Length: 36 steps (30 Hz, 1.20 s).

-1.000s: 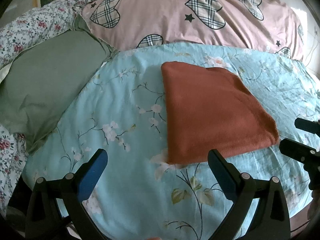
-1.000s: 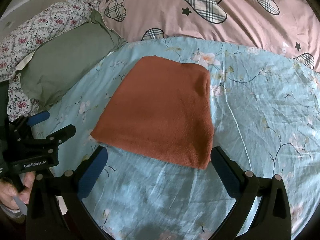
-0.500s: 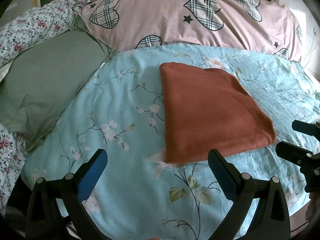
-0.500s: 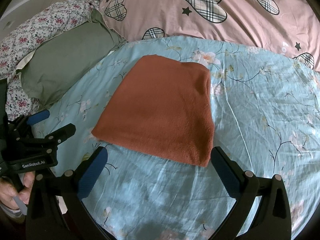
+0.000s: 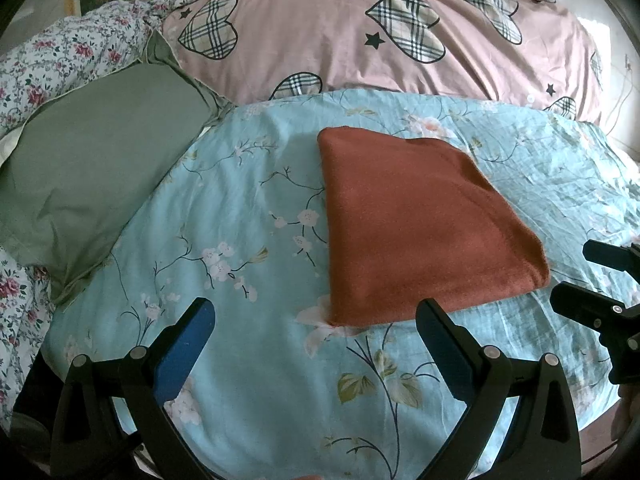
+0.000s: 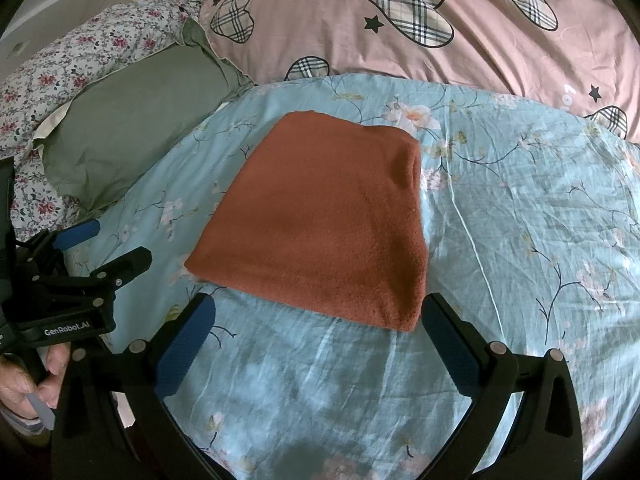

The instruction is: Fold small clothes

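A rust-orange garment (image 5: 424,224), fuzzy like fleece and folded into a thick, roughly square slab, is lying flat on the bed's wrinkled light-blue floral sheet (image 5: 248,240). The left gripper (image 5: 314,336) is hovering at its near-left corner, the right gripper (image 6: 316,328) at its near edge; both are keeping their black, blue-padded fingers (image 6: 184,348) spread wide, gripping nothing. A smooth green pillow (image 5: 92,176) is sitting to the left, a pink heart-print quilt (image 5: 320,28) behind

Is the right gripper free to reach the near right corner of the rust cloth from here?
Probably yes. The right gripper is open, and the rust cloth lies flat just ahead with nothing between.
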Available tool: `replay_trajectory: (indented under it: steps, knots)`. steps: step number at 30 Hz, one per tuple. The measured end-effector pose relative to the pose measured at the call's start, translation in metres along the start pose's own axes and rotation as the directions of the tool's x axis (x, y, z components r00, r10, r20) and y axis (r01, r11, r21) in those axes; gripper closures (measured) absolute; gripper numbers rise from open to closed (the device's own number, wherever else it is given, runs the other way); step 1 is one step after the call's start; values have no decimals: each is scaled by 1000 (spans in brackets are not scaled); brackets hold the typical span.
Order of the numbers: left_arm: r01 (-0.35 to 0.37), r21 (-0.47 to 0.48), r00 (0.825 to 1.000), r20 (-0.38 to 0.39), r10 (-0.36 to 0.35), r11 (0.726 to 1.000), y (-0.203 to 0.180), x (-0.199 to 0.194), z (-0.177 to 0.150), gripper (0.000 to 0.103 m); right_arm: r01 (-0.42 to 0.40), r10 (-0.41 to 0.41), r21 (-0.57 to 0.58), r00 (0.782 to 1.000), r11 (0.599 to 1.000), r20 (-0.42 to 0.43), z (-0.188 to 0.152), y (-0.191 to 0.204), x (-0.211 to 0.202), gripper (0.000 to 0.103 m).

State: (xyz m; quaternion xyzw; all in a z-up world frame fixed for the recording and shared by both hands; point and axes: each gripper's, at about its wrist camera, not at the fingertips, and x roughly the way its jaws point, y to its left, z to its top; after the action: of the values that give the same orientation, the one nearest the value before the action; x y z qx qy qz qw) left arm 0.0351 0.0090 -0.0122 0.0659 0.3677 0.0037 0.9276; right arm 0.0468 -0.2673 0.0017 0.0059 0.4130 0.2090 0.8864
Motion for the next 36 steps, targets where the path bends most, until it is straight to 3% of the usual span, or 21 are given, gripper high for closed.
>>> replay_trajectory:
  steps: [36]
  knots:
    - [9, 2, 1000, 10, -9, 1000, 2, -5, 2, 2, -3, 4, -3, 1000, 1000, 11, 2, 1, -9, 0]
